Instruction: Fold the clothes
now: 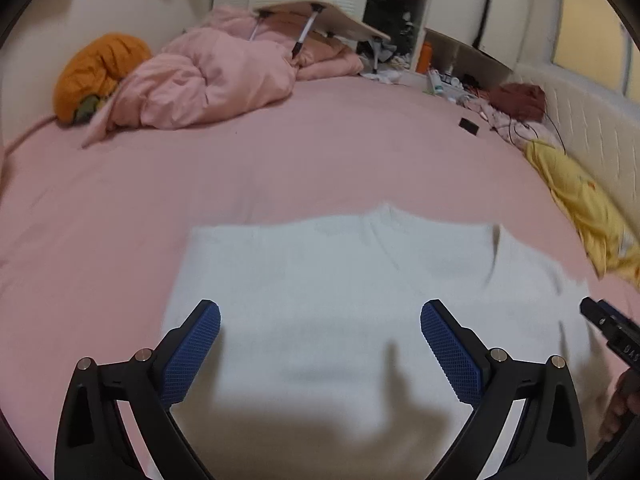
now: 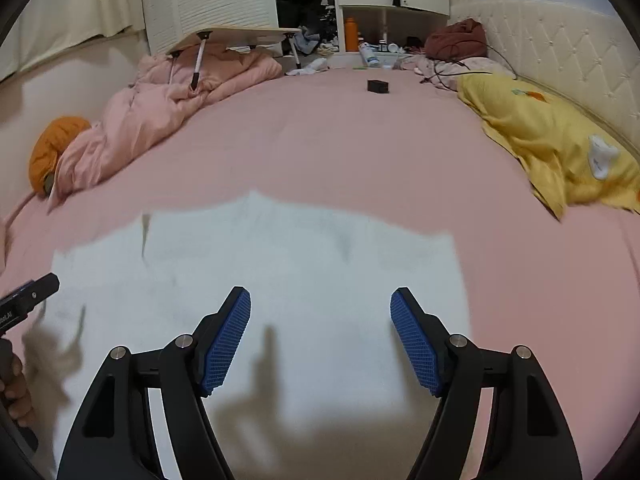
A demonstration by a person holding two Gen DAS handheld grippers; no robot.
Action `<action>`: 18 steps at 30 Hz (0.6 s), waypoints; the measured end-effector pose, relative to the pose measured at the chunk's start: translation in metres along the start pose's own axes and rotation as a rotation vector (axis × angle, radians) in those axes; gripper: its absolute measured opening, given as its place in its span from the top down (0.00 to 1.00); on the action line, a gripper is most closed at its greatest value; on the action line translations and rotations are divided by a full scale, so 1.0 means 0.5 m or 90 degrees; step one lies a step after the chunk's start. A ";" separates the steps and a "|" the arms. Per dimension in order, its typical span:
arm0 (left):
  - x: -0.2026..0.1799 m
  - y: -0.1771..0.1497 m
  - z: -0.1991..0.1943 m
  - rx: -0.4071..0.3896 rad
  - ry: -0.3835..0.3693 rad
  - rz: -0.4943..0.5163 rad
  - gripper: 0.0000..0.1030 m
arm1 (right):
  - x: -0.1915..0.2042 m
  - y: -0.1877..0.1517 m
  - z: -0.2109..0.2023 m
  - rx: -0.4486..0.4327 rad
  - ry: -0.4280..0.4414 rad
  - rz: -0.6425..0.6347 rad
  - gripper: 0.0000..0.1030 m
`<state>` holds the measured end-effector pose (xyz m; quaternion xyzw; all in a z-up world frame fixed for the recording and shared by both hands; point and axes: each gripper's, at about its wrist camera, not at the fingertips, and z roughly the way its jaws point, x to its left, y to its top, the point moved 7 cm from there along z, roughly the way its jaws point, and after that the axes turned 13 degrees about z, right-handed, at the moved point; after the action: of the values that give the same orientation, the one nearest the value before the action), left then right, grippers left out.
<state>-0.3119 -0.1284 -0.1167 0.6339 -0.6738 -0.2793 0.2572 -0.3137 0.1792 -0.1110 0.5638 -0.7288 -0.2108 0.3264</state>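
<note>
White garment (image 1: pixel 340 280) lies flat on the pink bed sheet (image 1: pixel 280 160), near edge of bed, blurred in both views. Left gripper (image 1: pixel 320 344) above it, fingers spread wide, nothing between them. Right gripper (image 2: pixel 320 336) same: fingers apart, empty, over the cloth's right half. Neither set of pads touches fabric as far as I can see. Pink duvet (image 2: pixel 180 92) bunched far left with a lap desk (image 2: pixel 240 34) on it, orange bundle (image 1: pixel 96 72) beside it. Yellow blanket (image 2: pixel 552 140) along the white headboard (image 2: pixel 560 52). Small black box (image 2: pixel 378 86) on sheet, well apart from garment.
</note>
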 end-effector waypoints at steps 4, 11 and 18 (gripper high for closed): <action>0.021 -0.042 0.112 0.066 0.007 0.021 0.01 | -0.050 -0.017 0.116 0.069 -0.059 0.008 0.29; 0.018 -0.039 0.113 0.053 0.022 0.036 0.00 | -0.057 -0.021 0.107 0.061 -0.031 0.024 0.27; -0.012 -0.068 -0.068 0.059 0.036 0.028 0.10 | -0.037 -0.069 -0.088 0.038 0.004 -0.004 0.27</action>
<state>-0.2636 -0.1258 -0.1164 0.6377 -0.6924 -0.2237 0.2525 -0.2556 0.1903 -0.1080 0.5762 -0.7320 -0.1880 0.3112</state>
